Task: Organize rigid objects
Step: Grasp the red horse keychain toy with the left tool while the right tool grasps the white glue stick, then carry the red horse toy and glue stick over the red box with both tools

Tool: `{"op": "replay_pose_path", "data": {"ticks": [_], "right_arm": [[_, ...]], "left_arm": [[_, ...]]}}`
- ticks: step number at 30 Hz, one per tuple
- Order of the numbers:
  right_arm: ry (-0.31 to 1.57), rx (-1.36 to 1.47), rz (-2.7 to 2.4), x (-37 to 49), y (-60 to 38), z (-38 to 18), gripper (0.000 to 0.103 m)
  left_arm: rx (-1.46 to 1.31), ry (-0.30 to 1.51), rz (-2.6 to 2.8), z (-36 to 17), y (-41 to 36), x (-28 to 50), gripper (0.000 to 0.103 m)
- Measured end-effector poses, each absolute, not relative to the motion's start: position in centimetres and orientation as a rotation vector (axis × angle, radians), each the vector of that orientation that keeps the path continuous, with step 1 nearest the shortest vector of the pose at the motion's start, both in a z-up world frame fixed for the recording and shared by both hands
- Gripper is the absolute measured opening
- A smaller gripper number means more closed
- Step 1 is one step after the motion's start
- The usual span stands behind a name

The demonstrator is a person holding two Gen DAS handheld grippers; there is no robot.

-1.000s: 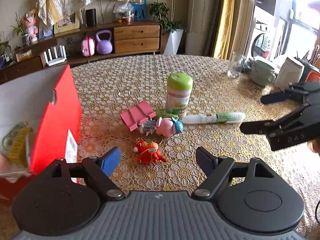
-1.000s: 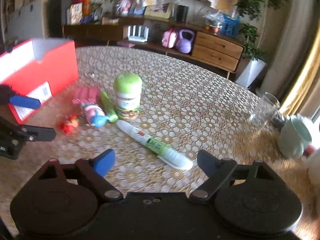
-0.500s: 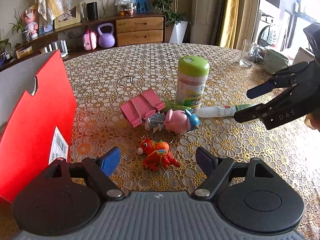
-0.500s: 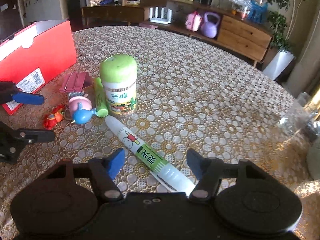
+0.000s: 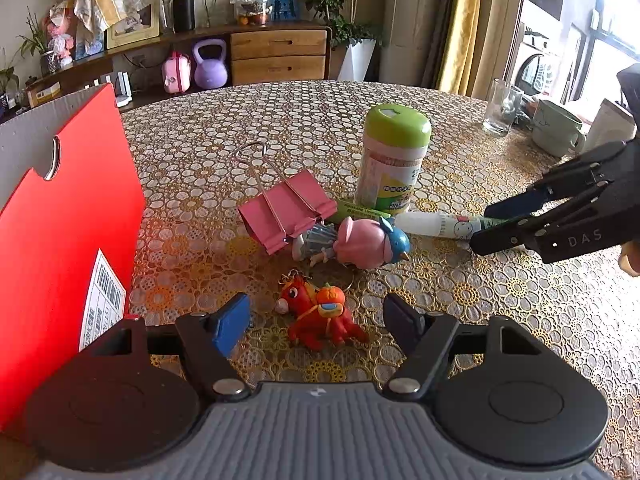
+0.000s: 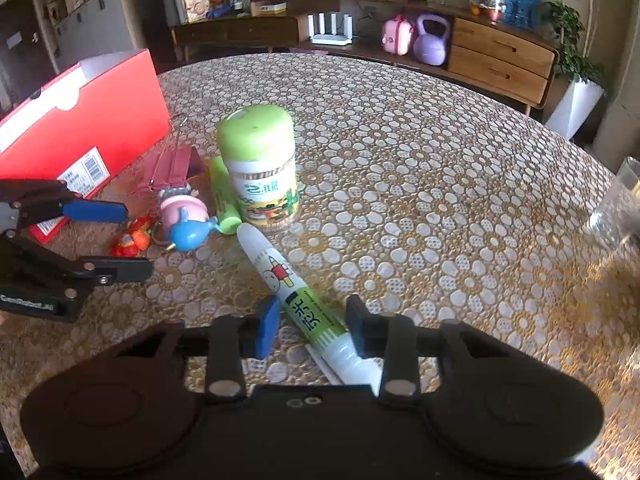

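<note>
Red box [image 5: 60, 216]: we see it at the left edge of the left wrist frame, standing on the worktop [image 5: 520, 320], its barcode label facing us.
Left claw [image 5: 316, 320]: we find it low in the centre of its own frame, jaws apart and closing, with the red horse toy [image 5: 320, 316] lying on the worktop between them; neither pad touches the toy.
Pink binder clip [image 5: 286, 210]: we see it above the toy, middle of the frame, wire handles pointing up and away.
Pink and blue figurine [image 5: 360, 242]: we see it lying on its side just right of the clip, touching it.
Green-lidded jar [image 5: 394, 160]: we see it upright, right of centre, behind a green marker [image 5: 360, 212] that lies at its base.
Glue tube [image 6: 296, 296]: in the right wrist frame we see it lying slantwise from the jar's foot down to the lower centre.
Right claw [image 6: 314, 330]: we see its jaws closing around the tube's lower end; the right pad touches the tube, the blue left pad stands just beside it.
Glass [image 5: 500, 108] and green mug [image 5: 558, 134]: we see them at the upper right of the left wrist frame, well apart from the clutter.
</note>
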State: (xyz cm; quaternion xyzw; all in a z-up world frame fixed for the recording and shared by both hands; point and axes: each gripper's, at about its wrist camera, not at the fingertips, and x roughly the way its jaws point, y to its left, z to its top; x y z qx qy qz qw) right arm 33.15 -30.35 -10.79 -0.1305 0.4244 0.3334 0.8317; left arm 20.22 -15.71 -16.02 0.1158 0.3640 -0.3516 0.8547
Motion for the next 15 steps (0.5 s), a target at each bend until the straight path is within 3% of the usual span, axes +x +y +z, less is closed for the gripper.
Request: {"op": "replay_pose_path", "data": {"ticks": [8,11,15], "right_arm": [[0.886,-0.207,0.625,30.5,-29.5,-10.7,0.024],[0.882,-0.178,0.572,29.1,-29.3,-10.7,0.017],[0.890,-0.112,0.485,27.8,-29.5,-10.7,0.017]], "left_arm": [[0.297,0.738,-0.731,-15.8,-16.0,19.8,0.037],[0.321,0.727,-0.725,-15.7,-16.3,19.4,0.037],[0.318,0.738,-0.727,-15.5,-16.1,19.3,0.036]]}}
